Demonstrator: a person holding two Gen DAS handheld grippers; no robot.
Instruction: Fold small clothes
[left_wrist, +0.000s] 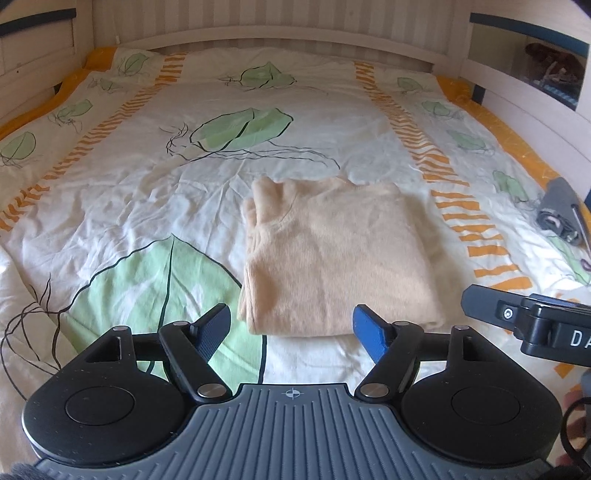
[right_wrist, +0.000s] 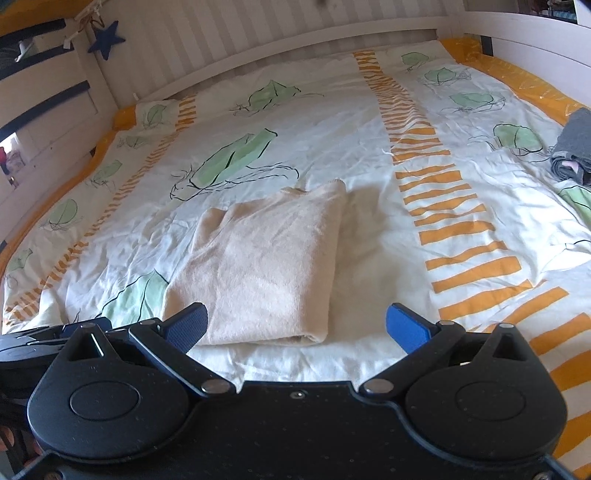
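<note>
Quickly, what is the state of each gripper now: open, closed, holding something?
Left gripper: open, holding nothing; the folded beige garment lies just ahead of it.
Right gripper: open, holding nothing.

Open bedspread (left_wrist: 110, 206) lies all around the folded beige garment (left_wrist: 332, 258), with the grey bundle (right_wrist: 572, 147) well off right and the headboard (right_wrist: 258, 48) closing the far side
</note>
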